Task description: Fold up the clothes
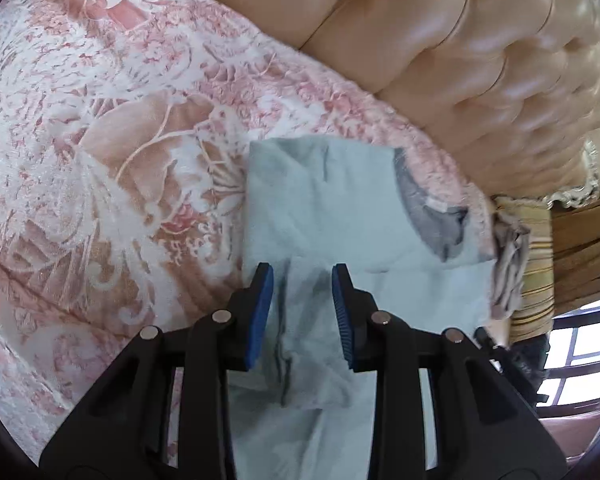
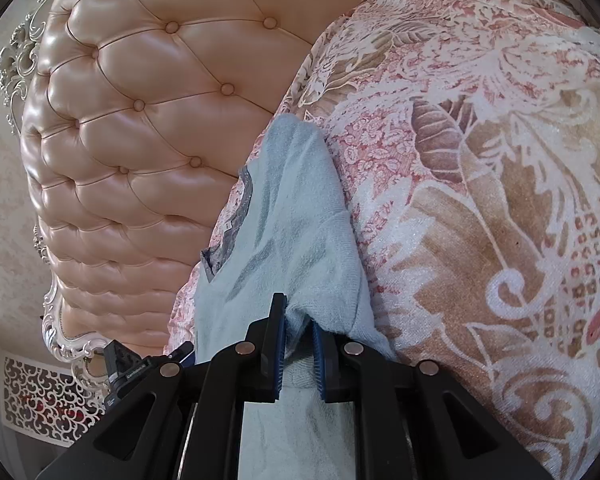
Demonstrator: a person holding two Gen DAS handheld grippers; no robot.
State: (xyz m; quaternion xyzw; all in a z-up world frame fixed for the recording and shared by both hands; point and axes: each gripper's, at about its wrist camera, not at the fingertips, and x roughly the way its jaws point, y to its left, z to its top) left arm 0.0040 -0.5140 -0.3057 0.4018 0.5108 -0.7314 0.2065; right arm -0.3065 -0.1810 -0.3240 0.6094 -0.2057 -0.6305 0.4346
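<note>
- On the floral bedspread (image 1: 100, 160), close to the tufted headboard (image 1: 460, 60), lies the pale blue shirt (image 1: 340, 200), its grey collar (image 1: 428, 204) turned toward the headboard and its body already partly doubled over.
- The right gripper (image 2: 298, 344) has its jaws clenched on a raised fold of the shirt near the lower edge; cloth bunches up between the blue pads (image 2: 279, 360).
- The left gripper (image 1: 302, 312) hangs over the shirt with its jaws released, a wide gap between them and wrinkled cloth below; nothing is pinched there.
- The step in hand looks like carrying a fold across. To do it well, I judge the left gripper should pinch the matching edge before the right lifts further, so both corners travel level and the crease comes out straight.
- A one-sided pull would likely drag the shirt askew across the spread.
- Beyond the shirt, a brownish bundle of cloth (image 1: 508, 256) sits at the mattress edge beside striped fabric (image 1: 534, 280).
</note>
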